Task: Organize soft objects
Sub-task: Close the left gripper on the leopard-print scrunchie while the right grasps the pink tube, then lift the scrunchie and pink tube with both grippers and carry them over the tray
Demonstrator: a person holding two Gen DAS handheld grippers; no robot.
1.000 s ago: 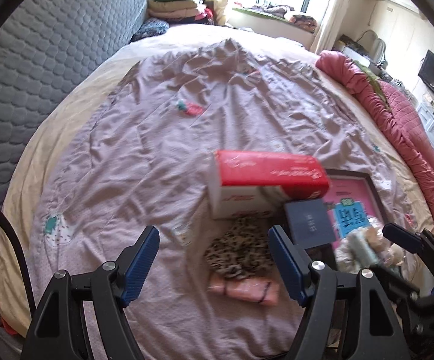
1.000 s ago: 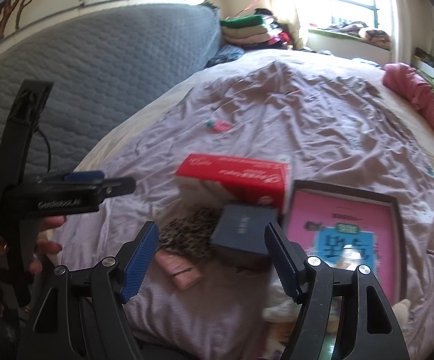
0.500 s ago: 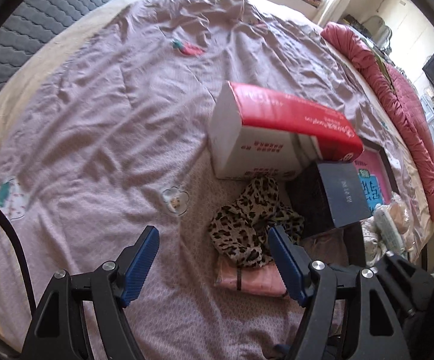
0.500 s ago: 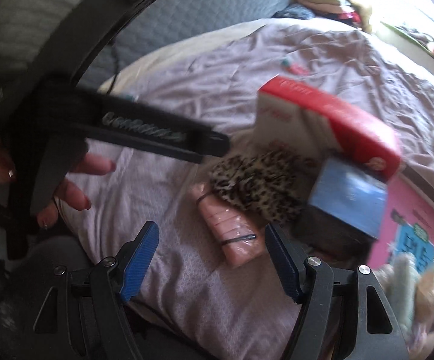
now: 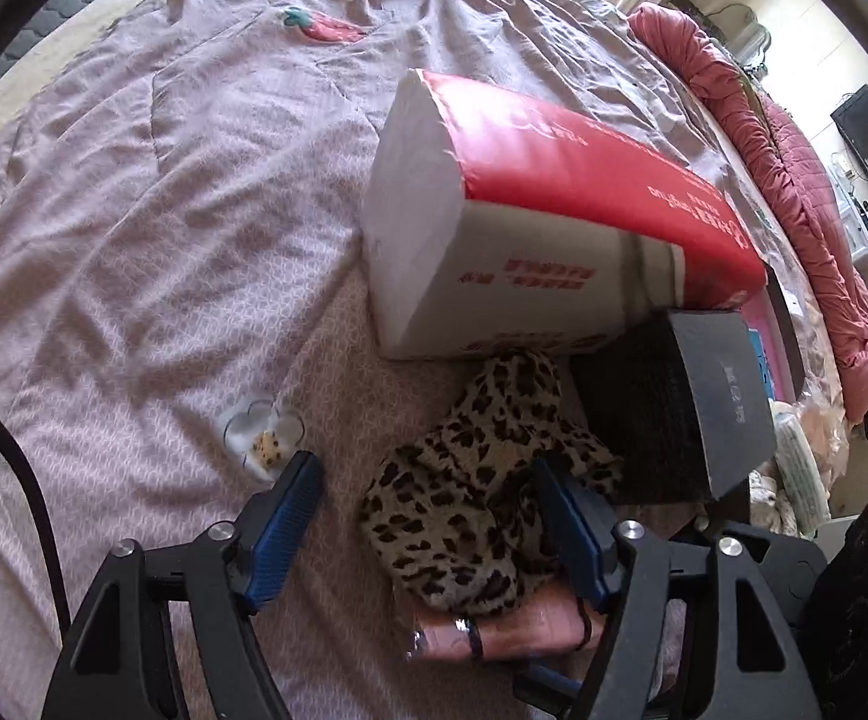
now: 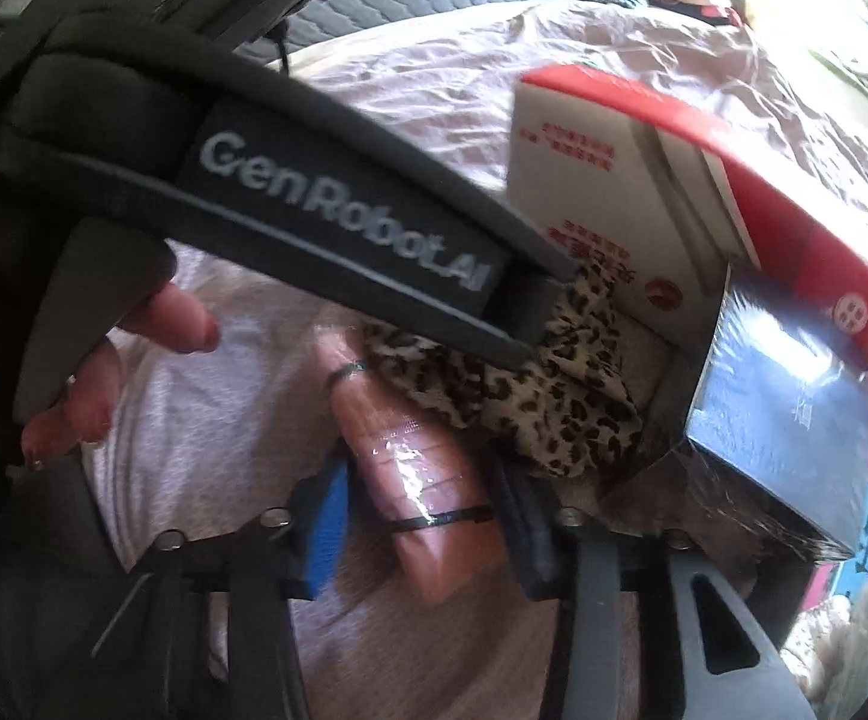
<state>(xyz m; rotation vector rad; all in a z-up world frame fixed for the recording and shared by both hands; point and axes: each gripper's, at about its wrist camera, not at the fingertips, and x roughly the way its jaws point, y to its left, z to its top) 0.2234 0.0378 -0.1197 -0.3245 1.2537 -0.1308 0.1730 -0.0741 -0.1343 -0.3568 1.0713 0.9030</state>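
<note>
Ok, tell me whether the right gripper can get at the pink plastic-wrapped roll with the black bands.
Probably yes. The pink plastic-wrapped roll already lies between the closing right gripper fingers; only the leopard-print cloth overlaps its far end, clear of the fingers.

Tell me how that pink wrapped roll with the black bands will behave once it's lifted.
The pink roll looks soft, so it may squash as the right hand-held gripper closes around it. Its shiny plastic wrap could be slippery. The leopard-print cloth drapes over its far end and will probably slide off or get dragged along.
</note>
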